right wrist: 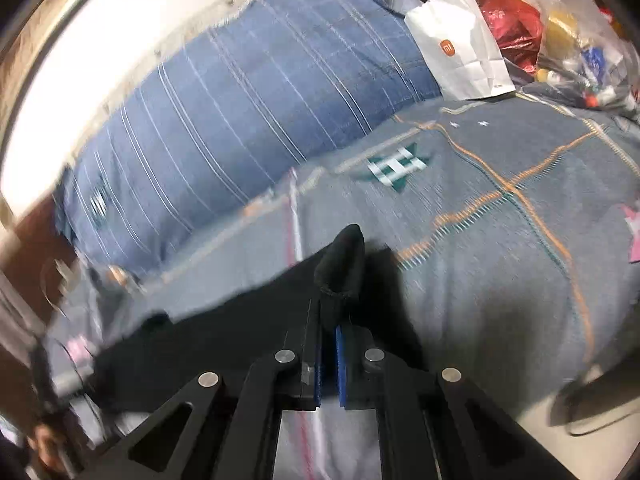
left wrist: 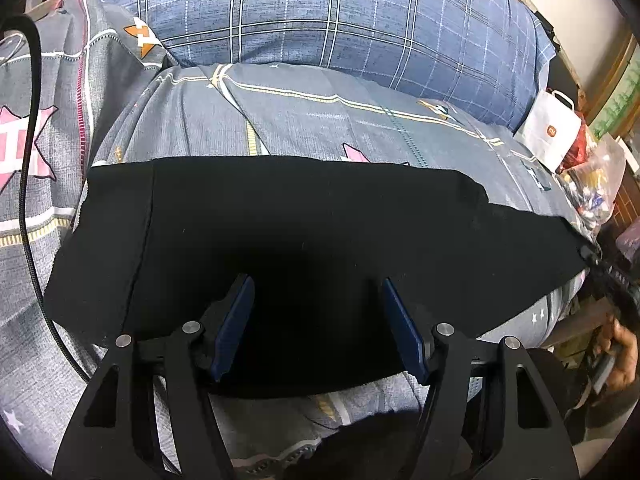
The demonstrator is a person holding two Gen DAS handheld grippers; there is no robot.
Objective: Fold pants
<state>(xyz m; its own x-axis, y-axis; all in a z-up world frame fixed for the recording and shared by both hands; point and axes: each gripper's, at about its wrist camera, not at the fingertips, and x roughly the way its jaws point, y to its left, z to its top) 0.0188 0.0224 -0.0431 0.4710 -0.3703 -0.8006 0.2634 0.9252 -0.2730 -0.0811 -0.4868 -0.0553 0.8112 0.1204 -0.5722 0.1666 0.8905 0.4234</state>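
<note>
Nearest in the left wrist view, the left tongs stand wide open just above the black pants; their blue pads hold nothing. The pants lie spread flat as a wide dark band across the bed, which has a grey patterned cover.

In the right wrist view, the right tongs are closed tight on a bunched corner of the pants, and this corner stands up beyond the tips. The picture is blurred, so this hand is probably in motion.

I judge that a fold is being started from the right end. The next move calls for carrying the held corner over the flat cloth toward the other end, while the left tongs take or press an edge so the layers stay aligned.

Farther away lie a blue checked pillow and a white paper bag.
</note>
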